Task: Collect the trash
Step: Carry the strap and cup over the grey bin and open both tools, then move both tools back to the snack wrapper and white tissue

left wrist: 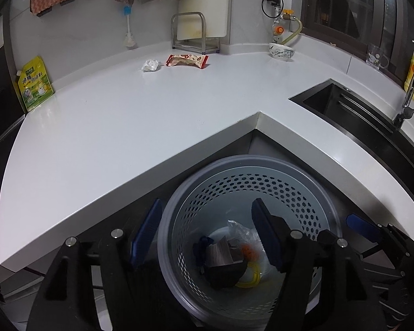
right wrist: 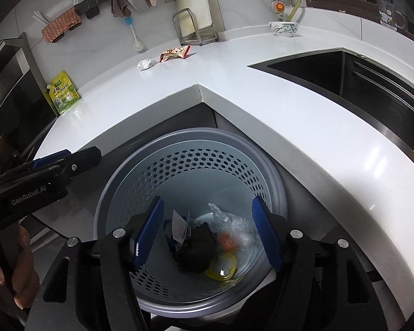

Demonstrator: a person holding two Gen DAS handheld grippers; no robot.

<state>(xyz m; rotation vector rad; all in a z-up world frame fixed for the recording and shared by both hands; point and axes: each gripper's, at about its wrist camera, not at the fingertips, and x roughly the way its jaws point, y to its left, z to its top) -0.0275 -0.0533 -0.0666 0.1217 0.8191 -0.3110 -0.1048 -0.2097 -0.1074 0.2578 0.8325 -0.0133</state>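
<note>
A grey perforated trash bin (left wrist: 303, 182) stands on the floor under the counter's inner corner. Inside lie a black lump (right wrist: 196, 248), clear plastic (right wrist: 234, 223), an orange bit, a yellow ring (right wrist: 220, 271) and a paper card. My left gripper (left wrist: 207, 207) hangs open over the bin with nothing between its blue pads. My right gripper (right wrist: 207, 207) is open over the bin too, also empty. A crumpled white paper (left wrist: 150, 64) and a red snack wrapper (left wrist: 186, 60) lie at the back of the white counter (left wrist: 124, 127).
A green pouch (left wrist: 34, 84) leans at the counter's left end. A cutting board in a metal rack (left wrist: 196, 34) and a patterned bowl (left wrist: 281, 51) stand at the back. A dark sink (left wrist: 353, 107) with faucet, a glass mug and a yellow soap bottle are to the right.
</note>
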